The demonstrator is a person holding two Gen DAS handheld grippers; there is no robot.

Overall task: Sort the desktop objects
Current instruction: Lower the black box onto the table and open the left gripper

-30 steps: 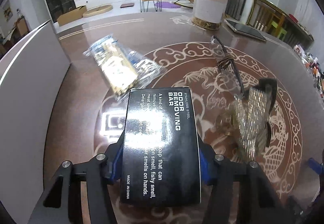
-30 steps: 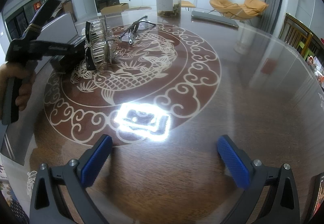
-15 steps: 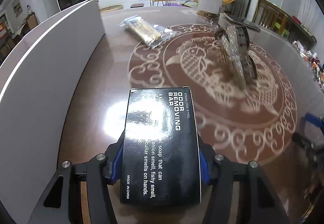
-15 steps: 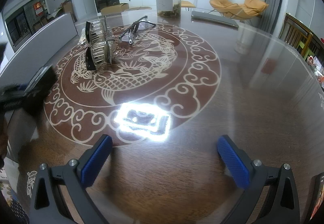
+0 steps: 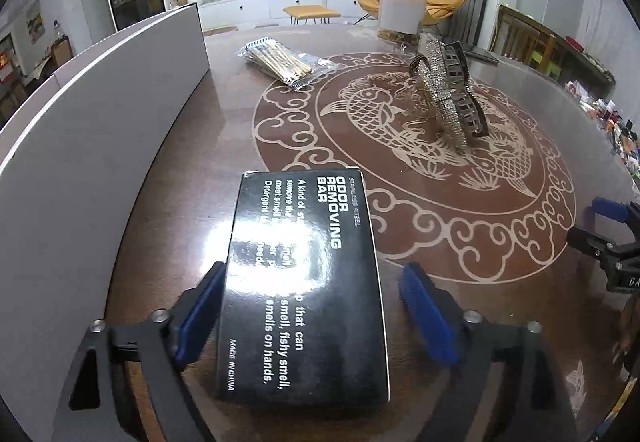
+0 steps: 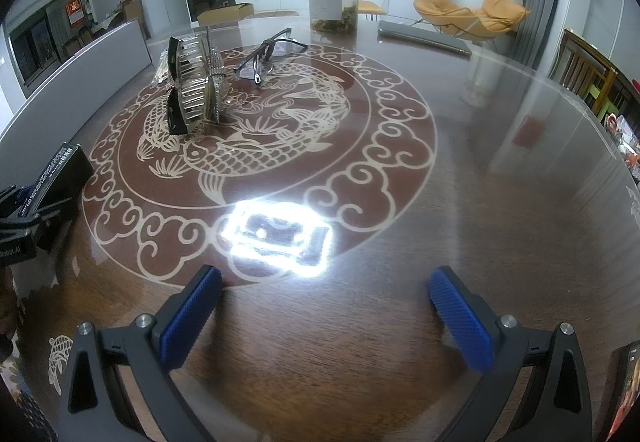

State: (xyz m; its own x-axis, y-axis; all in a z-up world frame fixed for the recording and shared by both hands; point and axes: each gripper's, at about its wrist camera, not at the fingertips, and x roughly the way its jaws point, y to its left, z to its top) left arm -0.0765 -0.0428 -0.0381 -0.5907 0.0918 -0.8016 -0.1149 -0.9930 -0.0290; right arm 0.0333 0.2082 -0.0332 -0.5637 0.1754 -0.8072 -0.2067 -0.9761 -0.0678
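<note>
Our left gripper (image 5: 310, 312) is opening, its jaws parting from the black odor removing bar box (image 5: 304, 282) that lies between them on the table (image 5: 192, 146) beside the grey bin wall (image 5: 100, 146). Our right gripper (image 6: 326, 312) hangs wide and empty. The rhinestone hair claw (image 5: 450, 90), skewer packet (image 5: 280, 60) and eyeglasses (image 6: 268, 56) look unsorted

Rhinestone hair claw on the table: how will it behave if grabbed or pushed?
The hair claw stands on edge, so a push would probably tip it. Its faceted, shiny faces may slip between fingers. The thin comb teeth look breakable; grip gently. The polished table probably lets it slide.
</note>
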